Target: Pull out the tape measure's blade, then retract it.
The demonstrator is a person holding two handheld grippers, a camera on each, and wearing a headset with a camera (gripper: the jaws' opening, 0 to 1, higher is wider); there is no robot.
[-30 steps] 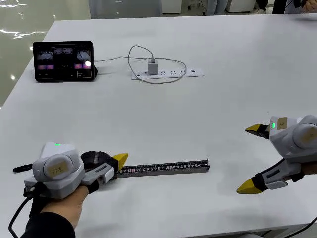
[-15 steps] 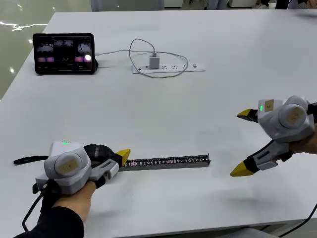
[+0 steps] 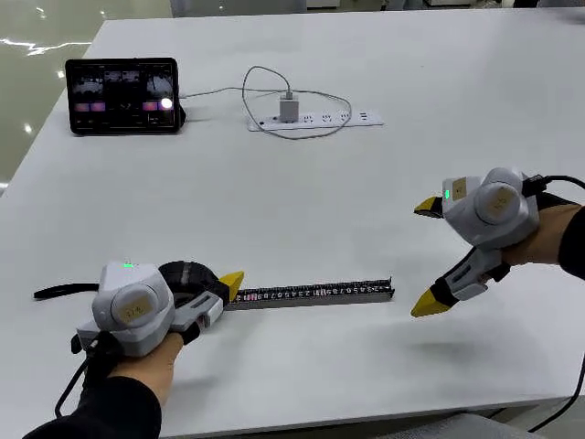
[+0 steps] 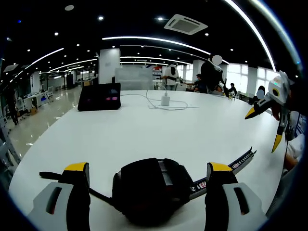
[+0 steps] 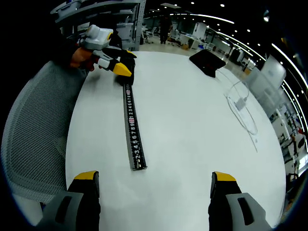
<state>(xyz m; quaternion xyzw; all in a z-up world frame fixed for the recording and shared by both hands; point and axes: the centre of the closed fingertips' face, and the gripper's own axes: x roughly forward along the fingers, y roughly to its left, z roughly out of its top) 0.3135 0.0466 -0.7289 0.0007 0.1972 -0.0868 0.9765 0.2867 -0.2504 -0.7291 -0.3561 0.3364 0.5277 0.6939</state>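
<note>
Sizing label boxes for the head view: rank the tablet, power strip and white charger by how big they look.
1. tablet, largest.
2. power strip, long but thin.
3. charger, smallest.
All lie similarly far off, so nearness hardly matters.

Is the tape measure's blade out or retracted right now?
Out: the numbered blade lies along the table from the black case.

Left gripper (image 3: 219, 297), right gripper (image 3: 425, 258): grey shells (image 3: 135, 306), yellow tips (image 3: 426, 306), green lights (image 3: 447, 194), black sleeves (image 3: 110, 413).

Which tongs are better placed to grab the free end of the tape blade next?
Right. The right tongs hang open close to the blade's tip; the left tongs straddle the case.
</note>
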